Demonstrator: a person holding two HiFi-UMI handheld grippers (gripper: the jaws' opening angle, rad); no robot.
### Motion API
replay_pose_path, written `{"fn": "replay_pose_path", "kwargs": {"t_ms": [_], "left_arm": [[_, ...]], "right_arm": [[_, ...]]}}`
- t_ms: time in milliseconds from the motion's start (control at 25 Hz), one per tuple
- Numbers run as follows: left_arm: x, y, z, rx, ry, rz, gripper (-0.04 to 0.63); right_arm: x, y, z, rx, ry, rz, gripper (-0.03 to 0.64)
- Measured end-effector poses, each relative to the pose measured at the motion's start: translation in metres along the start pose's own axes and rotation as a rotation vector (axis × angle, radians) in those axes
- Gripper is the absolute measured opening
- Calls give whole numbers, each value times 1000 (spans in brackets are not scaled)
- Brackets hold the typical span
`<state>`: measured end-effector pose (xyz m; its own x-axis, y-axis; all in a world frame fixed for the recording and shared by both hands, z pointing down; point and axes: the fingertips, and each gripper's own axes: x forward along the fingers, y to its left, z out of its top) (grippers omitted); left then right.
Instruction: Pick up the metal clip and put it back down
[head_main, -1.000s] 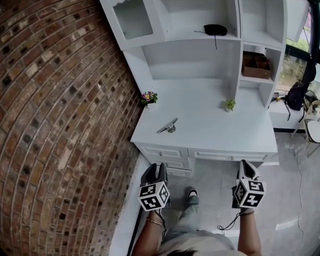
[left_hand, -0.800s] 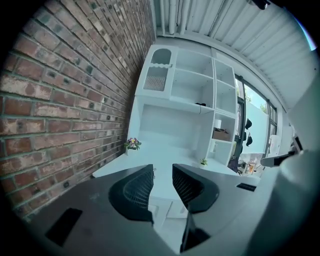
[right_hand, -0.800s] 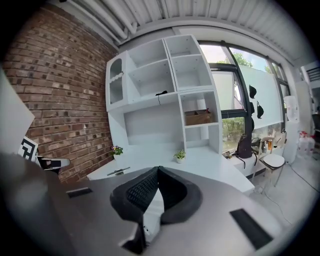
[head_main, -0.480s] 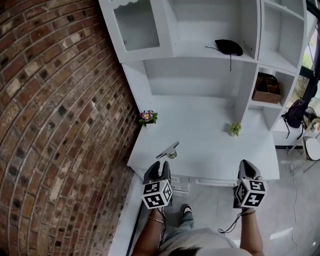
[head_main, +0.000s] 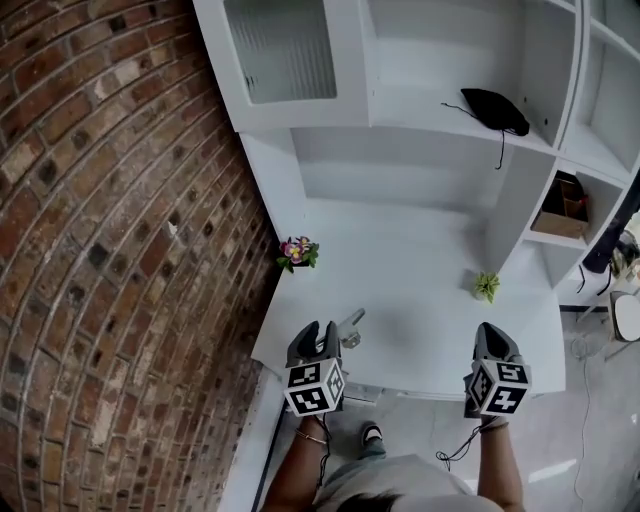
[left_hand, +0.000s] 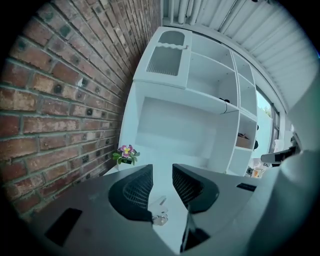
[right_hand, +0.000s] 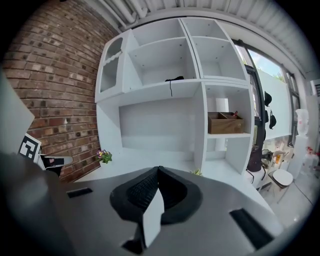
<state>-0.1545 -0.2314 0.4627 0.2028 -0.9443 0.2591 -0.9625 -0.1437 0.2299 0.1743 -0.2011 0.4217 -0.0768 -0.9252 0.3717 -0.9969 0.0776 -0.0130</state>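
The metal clip (head_main: 349, 330) lies on the white desk (head_main: 430, 320) near its front left corner. In the head view my left gripper (head_main: 317, 332) hovers at the desk's front edge, just left of the clip and apart from it. Its jaws stand open, and the left gripper view shows the clip (left_hand: 160, 210) low down between them, a little ahead. My right gripper (head_main: 493, 336) hangs at the desk's front edge on the right, far from the clip. Its jaws are shut with nothing in them (right_hand: 157, 172).
A brick wall (head_main: 110, 250) runs along the left. A small flower pot (head_main: 298, 251) stands at the desk's left side, a small green plant (head_main: 487, 285) at its right. Above the desk, a black pouch (head_main: 495, 108) lies on a shelf, and a wooden box (head_main: 563, 208) sits in a right-hand compartment.
The view has closed in on the desk: both grippers have come from over the floor up to the desk's front edge. The left gripper is now beside the clip.
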Motion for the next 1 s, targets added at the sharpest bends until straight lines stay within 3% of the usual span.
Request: {"fn": "replay_pose_path", "kwargs": {"t_ms": [480,1000], "left_arm": [[41,14,-20,6,72,15,117],[39,14,-32,3,117,50,117]], "right_arm": [[66,22,-14,-12,93,75,2],[97,44,0,-23,80,186,2]]}}
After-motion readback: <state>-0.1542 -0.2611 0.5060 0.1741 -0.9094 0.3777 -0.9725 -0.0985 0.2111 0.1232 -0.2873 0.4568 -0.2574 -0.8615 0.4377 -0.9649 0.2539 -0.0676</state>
